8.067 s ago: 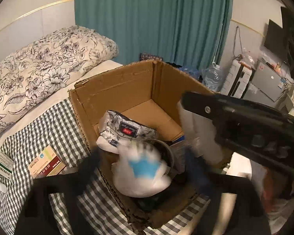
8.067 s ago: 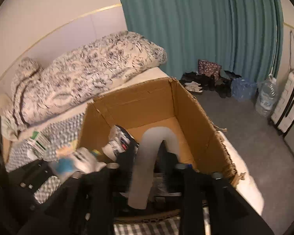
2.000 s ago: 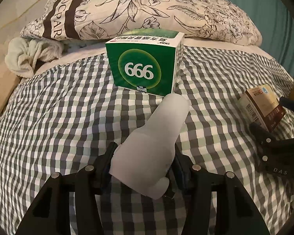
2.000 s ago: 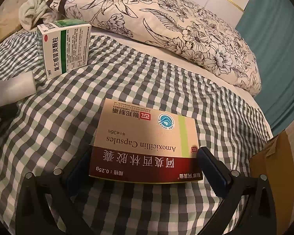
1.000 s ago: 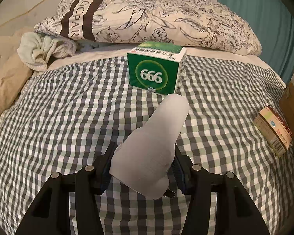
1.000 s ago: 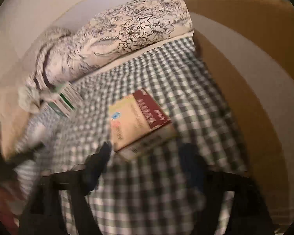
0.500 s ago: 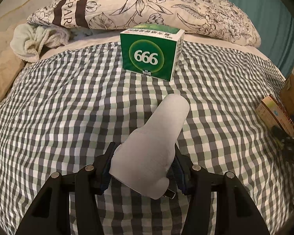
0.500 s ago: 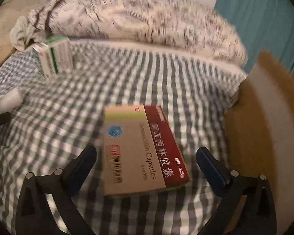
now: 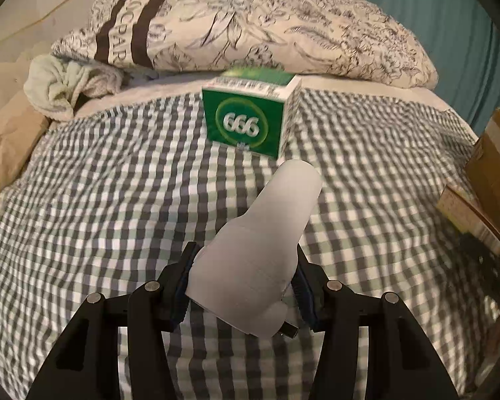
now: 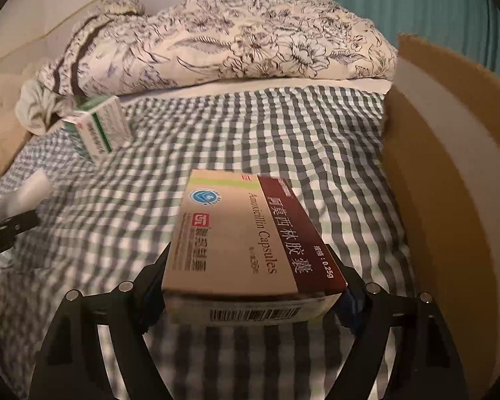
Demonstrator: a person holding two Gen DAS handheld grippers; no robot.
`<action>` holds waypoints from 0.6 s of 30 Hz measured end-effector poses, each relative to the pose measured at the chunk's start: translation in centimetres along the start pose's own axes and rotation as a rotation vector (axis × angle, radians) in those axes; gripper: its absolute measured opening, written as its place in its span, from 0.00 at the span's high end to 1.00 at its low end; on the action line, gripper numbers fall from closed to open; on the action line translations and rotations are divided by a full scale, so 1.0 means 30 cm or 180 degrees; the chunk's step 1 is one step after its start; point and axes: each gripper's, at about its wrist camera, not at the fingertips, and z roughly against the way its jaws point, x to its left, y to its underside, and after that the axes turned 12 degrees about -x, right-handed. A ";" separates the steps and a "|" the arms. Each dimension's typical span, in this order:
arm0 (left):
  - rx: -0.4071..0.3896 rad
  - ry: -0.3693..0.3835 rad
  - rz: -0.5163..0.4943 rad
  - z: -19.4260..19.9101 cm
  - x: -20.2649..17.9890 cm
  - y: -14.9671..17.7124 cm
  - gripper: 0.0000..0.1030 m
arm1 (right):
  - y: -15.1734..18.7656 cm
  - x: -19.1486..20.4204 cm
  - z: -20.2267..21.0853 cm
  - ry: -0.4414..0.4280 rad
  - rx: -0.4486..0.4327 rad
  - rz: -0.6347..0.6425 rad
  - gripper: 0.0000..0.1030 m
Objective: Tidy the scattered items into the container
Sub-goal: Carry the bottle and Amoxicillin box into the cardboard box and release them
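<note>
My left gripper [image 9: 241,281] is shut on a white translucent plastic bottle [image 9: 263,233] and holds it above the checked bedspread. A green medicine box marked 666 [image 9: 250,123] stands beyond it. My right gripper [image 10: 250,296] is shut on a tan and maroon Amoxicillin capsule box [image 10: 246,243], its jaws pressing both long sides. The cardboard box container [image 10: 450,200] stands close at the right of the right wrist view; its edge [image 9: 493,163] shows at the far right of the left wrist view. The green box [image 10: 100,130] and the left gripper with the bottle [image 10: 23,196] show at the left.
A floral pillow [image 9: 266,33] lies across the head of the bed, with a pale green towel [image 9: 63,86] bunched at its left. A teal curtain [image 9: 450,26] hangs at the back right. The checked bedspread [image 9: 116,183] covers the bed.
My right gripper has closed on the capsule box, which lay between open jaws half a second ago. My left gripper has kept hold of the bottle and drawn back slightly from the green box.
</note>
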 end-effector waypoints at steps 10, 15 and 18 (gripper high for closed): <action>-0.0305 0.0322 -0.0115 0.272 -0.217 -0.121 0.48 | -0.073 -0.060 0.347 -0.0128 -0.0352 -0.0148 0.23; -0.0360 0.0530 -0.0183 0.377 -0.367 -0.151 0.48 | -0.110 -0.141 0.532 -0.0179 -0.0583 -0.0237 0.23; -0.0421 0.0654 -0.0317 0.429 -0.480 -0.182 0.48 | -0.155 -0.189 0.633 -0.0098 -0.0729 -0.0189 0.23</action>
